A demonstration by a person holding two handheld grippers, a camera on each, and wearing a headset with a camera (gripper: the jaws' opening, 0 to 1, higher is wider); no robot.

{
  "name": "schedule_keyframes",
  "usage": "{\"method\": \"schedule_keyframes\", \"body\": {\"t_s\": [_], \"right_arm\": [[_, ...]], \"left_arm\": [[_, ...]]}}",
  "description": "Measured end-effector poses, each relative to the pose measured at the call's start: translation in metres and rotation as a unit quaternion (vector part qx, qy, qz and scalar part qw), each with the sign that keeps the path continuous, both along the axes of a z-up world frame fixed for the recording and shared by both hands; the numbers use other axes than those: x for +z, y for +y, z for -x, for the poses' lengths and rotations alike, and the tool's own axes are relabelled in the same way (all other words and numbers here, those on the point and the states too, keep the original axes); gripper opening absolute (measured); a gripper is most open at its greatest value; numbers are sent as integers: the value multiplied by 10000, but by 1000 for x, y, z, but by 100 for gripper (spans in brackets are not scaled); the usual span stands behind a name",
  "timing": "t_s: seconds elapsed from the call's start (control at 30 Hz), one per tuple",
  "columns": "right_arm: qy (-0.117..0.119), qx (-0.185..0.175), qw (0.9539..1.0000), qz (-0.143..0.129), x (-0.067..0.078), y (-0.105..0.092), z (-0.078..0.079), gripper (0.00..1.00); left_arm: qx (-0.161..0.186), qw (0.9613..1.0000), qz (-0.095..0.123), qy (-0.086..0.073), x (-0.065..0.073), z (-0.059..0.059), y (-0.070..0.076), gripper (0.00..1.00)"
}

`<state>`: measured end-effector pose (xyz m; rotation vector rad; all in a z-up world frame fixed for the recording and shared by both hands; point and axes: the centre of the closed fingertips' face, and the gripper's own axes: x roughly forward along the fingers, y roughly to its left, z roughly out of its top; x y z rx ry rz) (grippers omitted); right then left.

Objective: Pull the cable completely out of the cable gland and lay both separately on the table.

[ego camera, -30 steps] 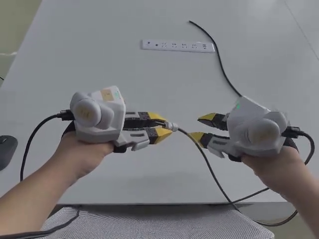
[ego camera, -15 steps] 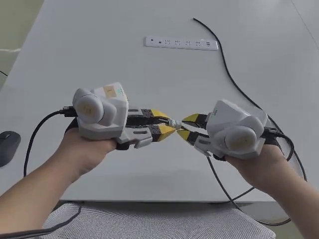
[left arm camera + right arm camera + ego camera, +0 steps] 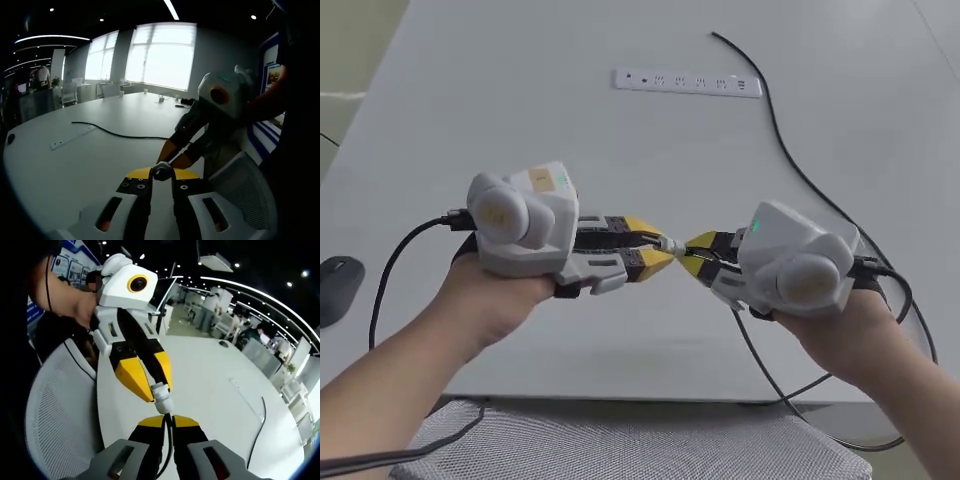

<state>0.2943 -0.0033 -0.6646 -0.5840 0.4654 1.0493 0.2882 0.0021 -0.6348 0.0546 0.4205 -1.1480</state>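
Left tool (image 3: 656,250) clamps the gland (image 3: 667,244) at its tips. Right tool (image 3: 696,256), at 3 o'clock and just beside the gland, is closed on the cable (image 3: 168,435) where it leaves the gland. A second ago the right tool was open and apart from it. Both hang over the table's (image 3: 520,110) near edge, with bare table up to the power strip (image 3: 687,83) at 12 o'clock.

table (image 3: 520,100): smooth matt | cable gland (image 3: 161,396): plastic | cable (image 3: 168,432): matt rubbery | chair (image 3: 55,405): mesh cloth

White table (image 3: 520,100) carries a power strip (image 3: 687,83), black cable (image 3: 775,130) and mouse (image 3: 335,290).
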Motion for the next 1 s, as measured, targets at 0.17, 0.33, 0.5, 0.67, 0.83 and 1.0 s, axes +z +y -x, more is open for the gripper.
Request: {"method": "schedule_keyframes", "body": {"t_s": [0.17, 0.33, 0.5, 0.67, 0.83, 1.0], "right_arm": [[-5, 11, 10000, -2, -1, 0, 0, 0], [98, -8, 10000, 3, -5, -1, 0, 0], [216, -138, 9997, -41, -9, -5, -2, 0], [380, -341, 9987, -41, -16, -14, -3, 0], [577, -573, 9967, -42, -26, -25, -4, 0], [654, -680, 9955, -13, -32, -32, -3, 0]], "left_arm": [[21, 10000, -6, -14, 1, 1, 0, 15], [38, 10000, -9, -20, 1, 0, 1, 15], [46, 10000, 2, -35, 1, -2, 1, 15], [38, 10000, 12, -57, 4, -4, 2, 15], [46, 10000, 27, -81, 5, -5, 2, 15], [43, 9999, 31, -92, 6, -5, 2, 15]]}}
